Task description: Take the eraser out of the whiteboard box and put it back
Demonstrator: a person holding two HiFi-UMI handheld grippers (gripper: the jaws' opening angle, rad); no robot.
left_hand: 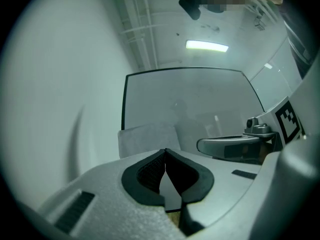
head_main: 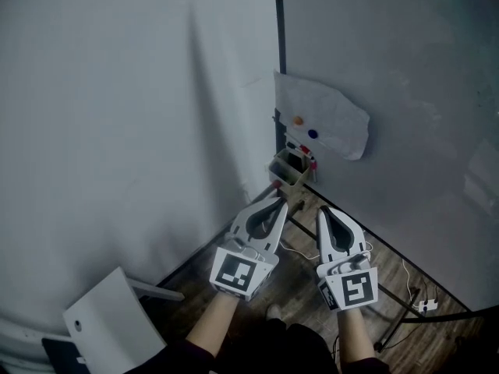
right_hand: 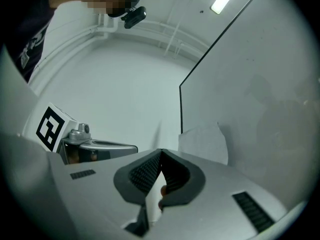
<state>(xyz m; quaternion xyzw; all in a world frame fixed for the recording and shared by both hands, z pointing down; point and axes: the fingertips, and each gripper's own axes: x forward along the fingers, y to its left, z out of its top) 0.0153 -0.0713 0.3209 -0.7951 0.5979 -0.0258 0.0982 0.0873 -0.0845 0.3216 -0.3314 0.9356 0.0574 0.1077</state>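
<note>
Whiteboard box, mounted at the left edge of the whiteboard below a sheet of paper. Its dark interior shows a red-capped marker; the eraser cannot be made out and is presumably inside. Left gripper and right gripper hover near the box, fingers together, empty. The eraser is probably light, with a stiff back and soft face; grip it across its long sides.

White left tongs, right tongs; black-white markers; brown wood floor.

Office-like room corner, freestanding whiteboard, whiteboard box, wood-look floor, strip ceiling light
</note>
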